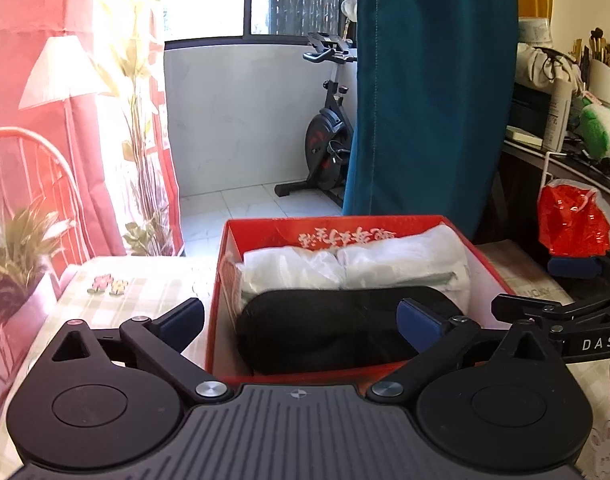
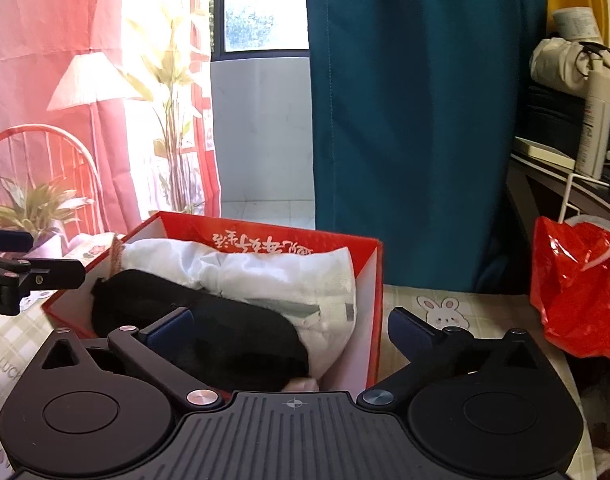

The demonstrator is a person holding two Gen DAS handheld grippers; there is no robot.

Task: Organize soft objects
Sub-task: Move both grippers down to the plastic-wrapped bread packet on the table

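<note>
Checked tabletop (image 1: 145, 292) is seen from the left wrist bearing a red box (image 1: 485, 264); 2 white bundles (image 1: 345, 264) and 1 black roll (image 1: 317, 328) are packed inside, left gripper (image 1: 301, 320) jaws released, nothing grasped. From the right wrist, right gripper (image 2: 291, 330) jaws are likewise spread above the box's near corner.

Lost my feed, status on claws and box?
Both claws, left and right, open, empty. Black roll and white bundles in red box. Nothing blocking.
</note>
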